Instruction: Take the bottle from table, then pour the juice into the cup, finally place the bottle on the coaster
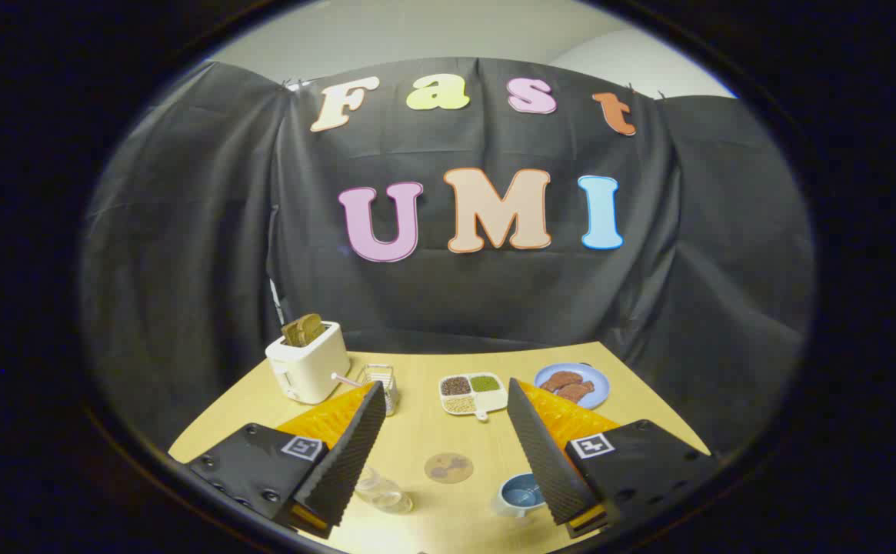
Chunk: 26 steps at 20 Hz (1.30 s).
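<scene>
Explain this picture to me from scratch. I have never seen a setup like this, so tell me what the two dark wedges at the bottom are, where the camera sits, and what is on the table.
The camera rides on a hand-held gripper and looks forward along its two fingers, the ridged wedges you see. They stand wide apart and hold nothing.

Below them is a wooden table. Between the fingers lies a round coaster. By the left finger a clear bottle seems to lie on its side. By the right finger stands a blue cup.

Farther off are a white toaster with bread in it, a small glass container, a divided dish of grains, and a blue plate with brown food.
</scene>
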{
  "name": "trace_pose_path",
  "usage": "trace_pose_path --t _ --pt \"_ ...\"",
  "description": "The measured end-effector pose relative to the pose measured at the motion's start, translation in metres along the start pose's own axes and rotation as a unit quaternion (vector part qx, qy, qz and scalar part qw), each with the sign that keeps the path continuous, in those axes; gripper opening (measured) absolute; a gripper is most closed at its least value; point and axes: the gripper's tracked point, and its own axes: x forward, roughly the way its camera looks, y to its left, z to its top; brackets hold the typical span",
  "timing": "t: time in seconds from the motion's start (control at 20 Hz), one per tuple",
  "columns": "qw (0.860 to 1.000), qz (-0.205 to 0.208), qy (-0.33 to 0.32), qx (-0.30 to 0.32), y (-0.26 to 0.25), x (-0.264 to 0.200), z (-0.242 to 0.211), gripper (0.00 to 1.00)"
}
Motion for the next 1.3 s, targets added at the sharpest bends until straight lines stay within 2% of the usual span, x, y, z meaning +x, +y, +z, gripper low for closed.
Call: trace_pose_path --t 0.45,0.9,1.3 --pt "1.0 0.014 0.012 -0.006 0.027 0.002 -0.01 1.0" --pt "1.0 0.007 0.007 0.011 0.042 -0.007 -0.011 1.0" --pt "1.0 0.013 0.022 -0.016 0.065 -0.028 -0.034 1.0"
